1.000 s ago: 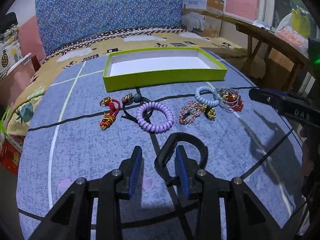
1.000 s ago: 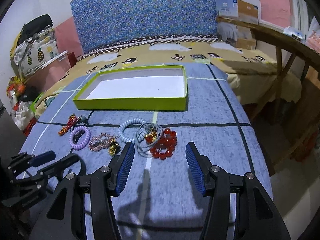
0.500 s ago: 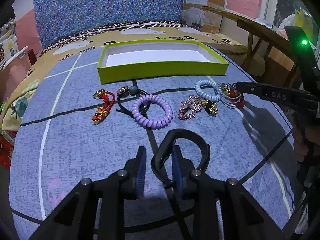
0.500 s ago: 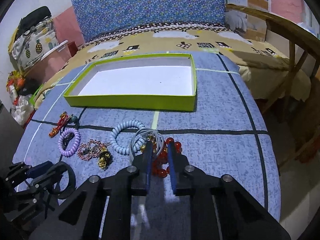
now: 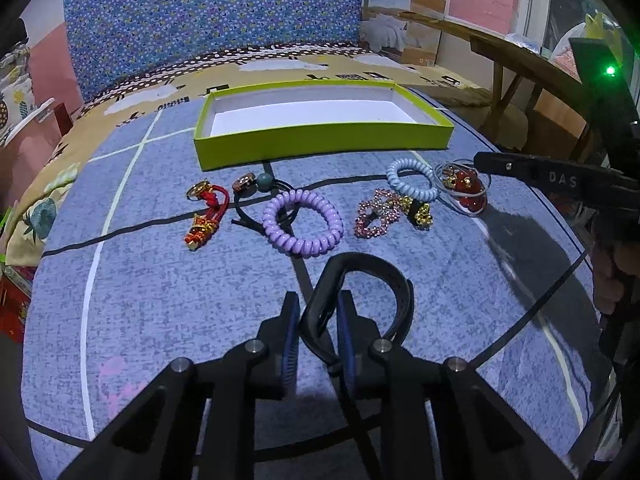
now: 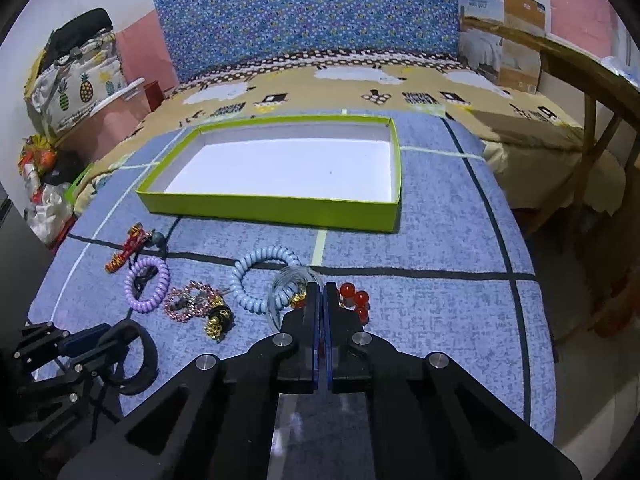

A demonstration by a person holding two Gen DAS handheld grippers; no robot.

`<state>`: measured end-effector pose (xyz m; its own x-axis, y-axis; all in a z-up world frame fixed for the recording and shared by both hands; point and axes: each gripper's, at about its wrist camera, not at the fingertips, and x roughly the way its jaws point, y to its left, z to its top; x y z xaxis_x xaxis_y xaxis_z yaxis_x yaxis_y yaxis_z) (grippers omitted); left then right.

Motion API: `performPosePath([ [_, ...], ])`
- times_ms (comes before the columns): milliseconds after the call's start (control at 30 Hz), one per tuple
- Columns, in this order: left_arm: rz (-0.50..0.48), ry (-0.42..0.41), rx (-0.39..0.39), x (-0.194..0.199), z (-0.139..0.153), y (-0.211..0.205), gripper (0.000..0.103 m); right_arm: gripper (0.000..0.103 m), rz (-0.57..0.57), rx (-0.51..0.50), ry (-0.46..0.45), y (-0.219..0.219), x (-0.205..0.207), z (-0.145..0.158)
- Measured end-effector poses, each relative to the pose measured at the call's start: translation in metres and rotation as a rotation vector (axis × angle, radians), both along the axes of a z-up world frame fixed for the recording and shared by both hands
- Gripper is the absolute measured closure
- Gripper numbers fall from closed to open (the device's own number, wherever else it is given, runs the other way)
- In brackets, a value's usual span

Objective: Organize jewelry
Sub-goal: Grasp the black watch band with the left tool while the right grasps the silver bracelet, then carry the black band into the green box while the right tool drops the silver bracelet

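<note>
A black band (image 5: 384,276) lies at the near edge of the blue mat. My left gripper (image 5: 318,300) is closing on it, its pads squeezing one end of the loop narrow. A purple coil (image 5: 304,222), a pink beaded bracelet (image 5: 376,218), a light blue coil (image 6: 260,276) and a red-gold charm (image 5: 206,216) lie in a row farther off. My right gripper (image 6: 322,286) is shut, with its tips down at a clear coil (image 6: 286,280) and a red bead bracelet (image 6: 354,298). Whether a strand is pinched is hidden. The green box (image 6: 272,210) behind stands empty.
A black cord with a teal bead (image 5: 264,180) lies beside the purple coil. A wooden frame (image 6: 592,92) stands to the right of the bed, and a cardboard box (image 5: 404,20) leans on the back wall. Bags (image 6: 76,80) pile up at the left.
Both grippers' jaws have closed in: the left on the black band, the right fully after moving forward to the red beads and clear coil.
</note>
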<state>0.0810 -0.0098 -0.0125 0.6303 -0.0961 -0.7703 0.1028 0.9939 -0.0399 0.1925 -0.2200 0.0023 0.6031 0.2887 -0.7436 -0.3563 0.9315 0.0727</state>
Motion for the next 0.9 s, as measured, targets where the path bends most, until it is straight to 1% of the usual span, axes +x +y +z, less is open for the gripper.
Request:
performPosePath([
  [167, 0.000, -0.012, -0.004, -0.004, 0.003, 0.003, 0.090, 0.102, 0.005, 0.016, -0.025, -0.001, -0.005, 0.010],
  [533, -0.006, -0.074, -0.036, -0.010, 0.026, 0.010, 0.090, 0.102, 0.032, 0.075, -0.078, -0.001, -0.019, 0.036],
  [600, -0.005, -0.080, -0.039, -0.006, 0.030, 0.012, 0.090, 0.102, 0.036, 0.089, -0.083, -0.001, -0.018, 0.040],
  [767, 0.001, -0.115, -0.003, 0.014, 0.044, 0.017, 0.090, 0.102, 0.051, 0.119, -0.103, 0.002, -0.006, 0.050],
  [900, 0.006, -0.145, 0.021, 0.037, 0.053, 0.022, 0.090, 0.102, 0.055, 0.133, -0.115, 0.005, 0.015, 0.055],
])
